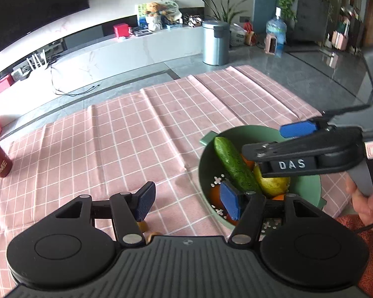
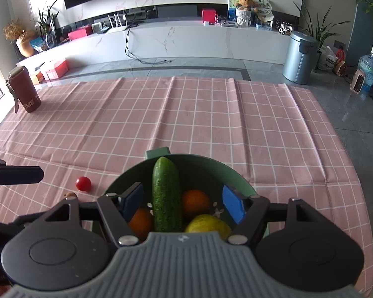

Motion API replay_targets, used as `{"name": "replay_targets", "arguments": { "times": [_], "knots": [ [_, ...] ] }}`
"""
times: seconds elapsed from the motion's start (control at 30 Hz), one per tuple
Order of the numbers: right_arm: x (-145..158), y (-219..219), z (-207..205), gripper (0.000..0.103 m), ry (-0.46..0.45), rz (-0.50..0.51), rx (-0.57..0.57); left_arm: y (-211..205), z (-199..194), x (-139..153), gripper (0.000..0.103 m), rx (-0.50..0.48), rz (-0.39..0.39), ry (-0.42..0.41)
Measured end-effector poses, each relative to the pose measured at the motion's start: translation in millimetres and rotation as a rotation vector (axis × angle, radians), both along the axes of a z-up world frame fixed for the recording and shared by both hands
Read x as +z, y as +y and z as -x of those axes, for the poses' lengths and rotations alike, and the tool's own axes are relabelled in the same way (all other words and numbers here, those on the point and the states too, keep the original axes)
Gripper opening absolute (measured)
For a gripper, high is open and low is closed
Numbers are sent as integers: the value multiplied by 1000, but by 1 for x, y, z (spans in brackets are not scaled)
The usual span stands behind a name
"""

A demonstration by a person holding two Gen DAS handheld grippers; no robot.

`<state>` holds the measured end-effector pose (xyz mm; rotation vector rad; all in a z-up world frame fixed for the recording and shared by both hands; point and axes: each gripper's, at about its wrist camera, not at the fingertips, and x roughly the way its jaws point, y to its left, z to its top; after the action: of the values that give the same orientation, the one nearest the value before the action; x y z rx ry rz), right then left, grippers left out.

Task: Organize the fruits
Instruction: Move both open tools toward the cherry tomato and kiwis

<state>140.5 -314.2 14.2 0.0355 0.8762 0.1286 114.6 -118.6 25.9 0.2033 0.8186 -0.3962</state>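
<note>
Pink checked cloth point(image 2: 211, 114) covered the table where you worked, with a red bottle point(image 2: 24, 90) standing well apart at the far left corner. Your right gripper point(image 2: 184, 203) hung over the green bowl point(image 2: 238, 181), its jaws spread wide and holding nothing. Your left gripper point(image 1: 189, 202) was also released and empty, at the bowl's left edge. Inside the bowl I counted one cucumber point(image 2: 166, 196), two oranges point(image 2: 195, 202) and one yellow fruit point(image 2: 207, 224), possibly a lemon. One small red tomato point(image 2: 83, 183) lay on the cloth just left of the bowl, still outside it. By my judgement you were between picks, with most of the sorting done. The next move called for your left gripper to reach the tomato, close gently on its round sides, and carry it into the bowl.
</note>
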Motion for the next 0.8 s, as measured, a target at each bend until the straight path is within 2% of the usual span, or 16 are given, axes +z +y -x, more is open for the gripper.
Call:
{"name": "replay_targets", "arguments": {
  "times": [0.17,0.27,0.37,0.57,0.8],
  "knots": [
    [5,33,35,68,-90,-49,-44,48,5,3,70,79,77,-44],
    [2,58,53,68,-122,-86,-61,68,10,2,70,109,85,-57],
    [-1,82,67,68,-152,-78,-74,82,13,-3,70,134,96,-49],
    [-18,121,82,67,-141,-84,-68,112,17,-22,69,129,125,-64],
    [-43,144,89,51,-129,-52,-41,143,16,-53,61,154,218,-40]
  ]
}}
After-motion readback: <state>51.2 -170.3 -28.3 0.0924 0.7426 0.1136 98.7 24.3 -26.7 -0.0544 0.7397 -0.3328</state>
